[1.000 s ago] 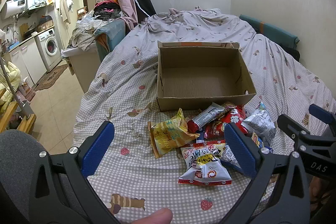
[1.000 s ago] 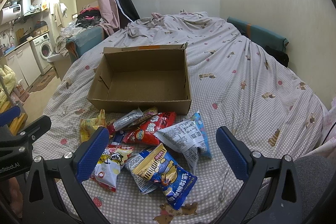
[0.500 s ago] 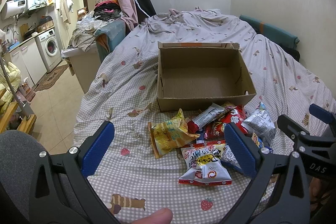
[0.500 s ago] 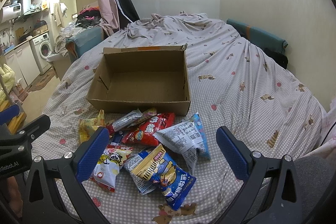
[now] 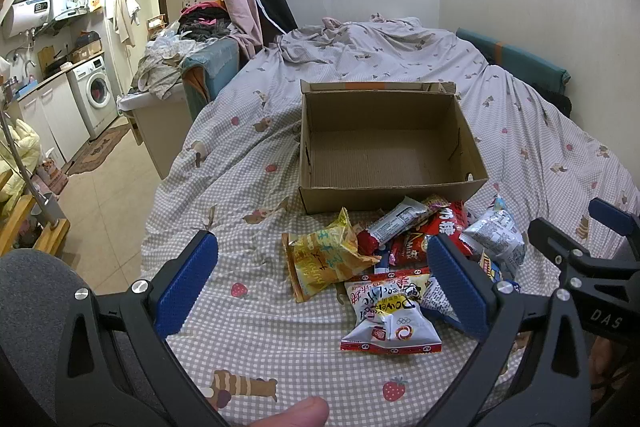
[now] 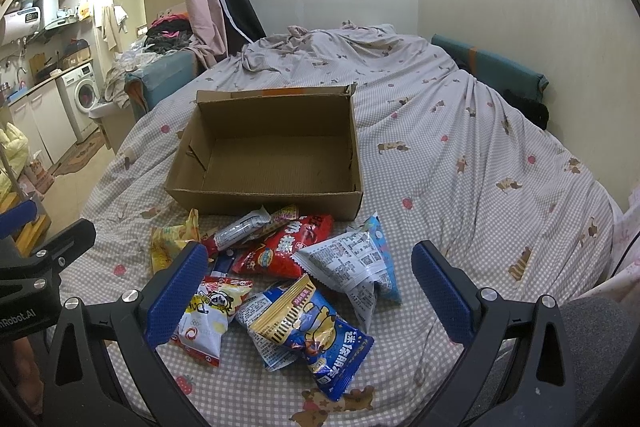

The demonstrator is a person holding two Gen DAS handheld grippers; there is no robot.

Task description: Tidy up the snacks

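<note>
An empty cardboard box (image 5: 392,193) (image 6: 264,203) sits open on the bed. Several snack packets lie in a heap just in front of it: a yellow bag (image 5: 324,257) (image 6: 170,247), a red bag (image 6: 286,247) (image 5: 416,241), a silver-white packet (image 6: 352,255) (image 5: 494,235), a blue bag with a bear (image 6: 316,341), and a white and red bag (image 5: 390,315) (image 6: 208,315). My left gripper (image 5: 320,279) is open above the heap's left side. My right gripper (image 6: 308,287) is open above its right side. Neither holds anything.
The bed is covered by a checked sheet (image 6: 460,163) that drops off at the left to a tiled floor (image 5: 104,179). A teal cushion (image 6: 504,71) lies by the right wall. A person's fingertip (image 5: 296,413) shows at the bottom edge.
Both grippers stay open and almost still; the right wrist view has crept slightly closer to the snacks. Nothing was picked up or moved.
</note>
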